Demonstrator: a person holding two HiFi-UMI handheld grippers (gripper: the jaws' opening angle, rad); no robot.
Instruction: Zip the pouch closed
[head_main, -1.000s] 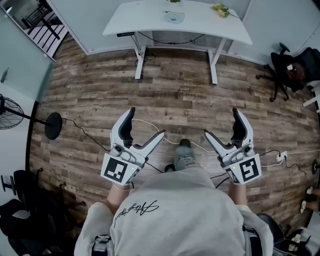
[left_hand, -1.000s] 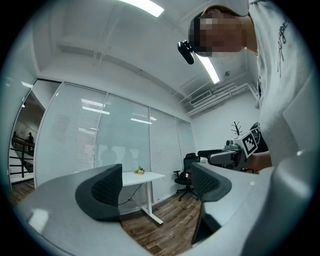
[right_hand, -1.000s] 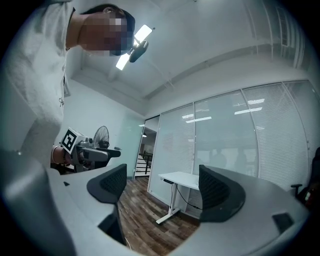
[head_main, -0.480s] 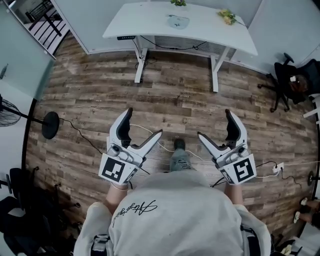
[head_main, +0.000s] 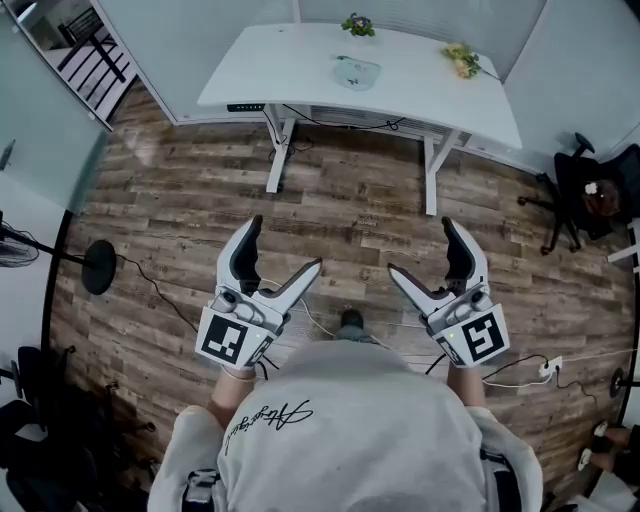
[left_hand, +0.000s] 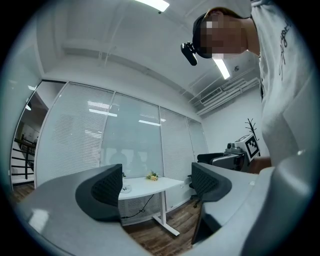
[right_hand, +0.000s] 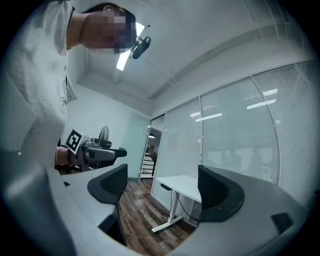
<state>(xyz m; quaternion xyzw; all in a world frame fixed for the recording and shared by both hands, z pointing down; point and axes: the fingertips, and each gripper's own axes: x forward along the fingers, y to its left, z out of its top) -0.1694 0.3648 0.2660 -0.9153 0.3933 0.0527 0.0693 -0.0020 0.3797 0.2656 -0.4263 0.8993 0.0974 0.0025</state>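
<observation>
The left gripper (head_main: 287, 243) and right gripper (head_main: 420, 246) are spread wide, empty, above the wooden floor (head_main: 350, 200). The pouch (head_main: 357, 72) lies on the white counter (head_main: 280, 60) at twelve o'clock, well apart from both.

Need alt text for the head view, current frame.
Seen from above, a person holds the left gripper and right gripper over a wood floor, both open with nothing between the fingers. Ahead stands a white desk carrying a pale flat item, possibly the pouch, a small plant and yellow flowers.
</observation>
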